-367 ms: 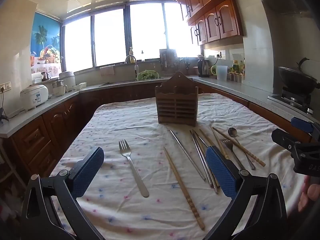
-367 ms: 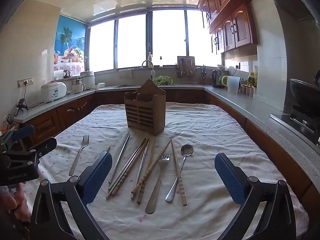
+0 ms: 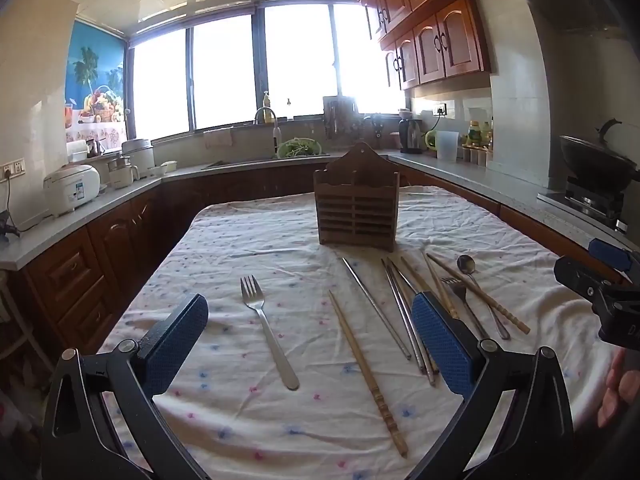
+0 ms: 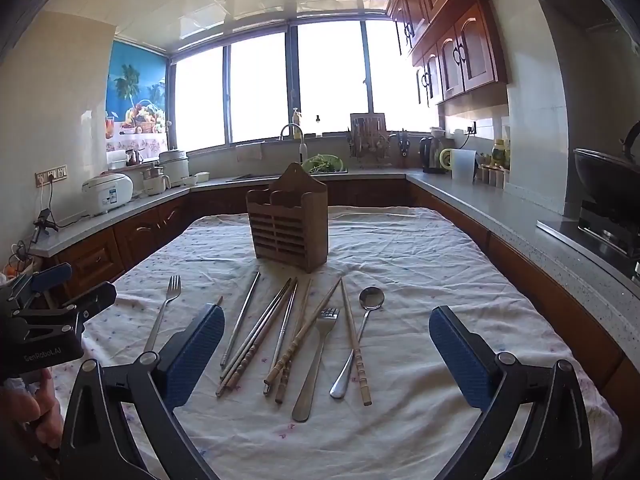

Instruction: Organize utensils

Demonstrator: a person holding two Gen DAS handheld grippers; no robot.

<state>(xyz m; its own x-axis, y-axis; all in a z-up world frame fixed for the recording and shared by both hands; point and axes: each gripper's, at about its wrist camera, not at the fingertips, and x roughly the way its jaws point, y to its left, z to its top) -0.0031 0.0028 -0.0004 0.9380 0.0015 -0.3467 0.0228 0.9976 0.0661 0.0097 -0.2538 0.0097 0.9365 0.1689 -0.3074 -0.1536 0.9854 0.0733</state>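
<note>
A wooden utensil holder [image 3: 356,212] [image 4: 290,234] stands upright mid-table on the white cloth. In front of it lie utensils: a lone fork [image 3: 268,332] [image 4: 162,316] at the left, a wooden chopstick [image 3: 366,372], metal chopsticks [image 3: 376,308] [image 4: 240,320], more wooden chopsticks [image 4: 302,332], a second fork [image 4: 316,364] and a spoon [image 3: 480,292] [image 4: 360,336]. My left gripper [image 3: 310,344] is open and empty above the lone fork. My right gripper [image 4: 326,356] is open and empty above the chopstick pile; it also shows at the left wrist view's right edge [image 3: 600,288].
Kitchen counters [image 4: 500,204] with wooden cabinets surround the table. A rice cooker [image 3: 72,188] stands on the left counter, a sink with greens [image 3: 300,148] at the back, and a wok on a stove [image 3: 596,164] at the right.
</note>
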